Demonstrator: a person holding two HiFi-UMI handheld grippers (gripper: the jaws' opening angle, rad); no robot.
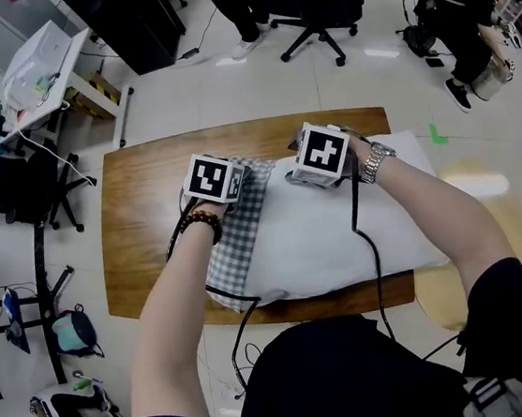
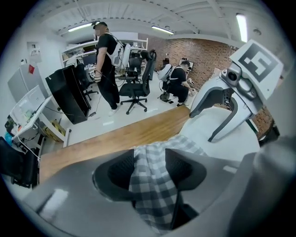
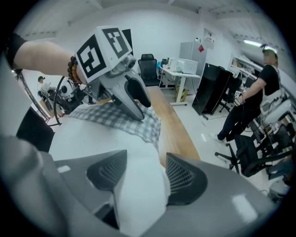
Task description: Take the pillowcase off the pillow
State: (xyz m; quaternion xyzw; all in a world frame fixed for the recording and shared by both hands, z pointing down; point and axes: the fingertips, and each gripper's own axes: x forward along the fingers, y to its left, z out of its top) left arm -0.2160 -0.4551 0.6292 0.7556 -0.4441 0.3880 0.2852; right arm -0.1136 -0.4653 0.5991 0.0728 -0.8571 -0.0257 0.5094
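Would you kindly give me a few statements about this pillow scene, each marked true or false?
1. The checkered pillowcase sits between the jaws of the left tool. True.
2. The right tool has checkered cloth between its jaws. False: the white pillow bulges between them.
3. The pillow lies on the floor. False: it lies on the wooden table.
4. Most of the pillow is bare. True.

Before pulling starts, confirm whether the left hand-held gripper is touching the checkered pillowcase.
Touching. The left gripper view shows the pillowcase bunched between the left hand-held gripper's jaws, against both pads.
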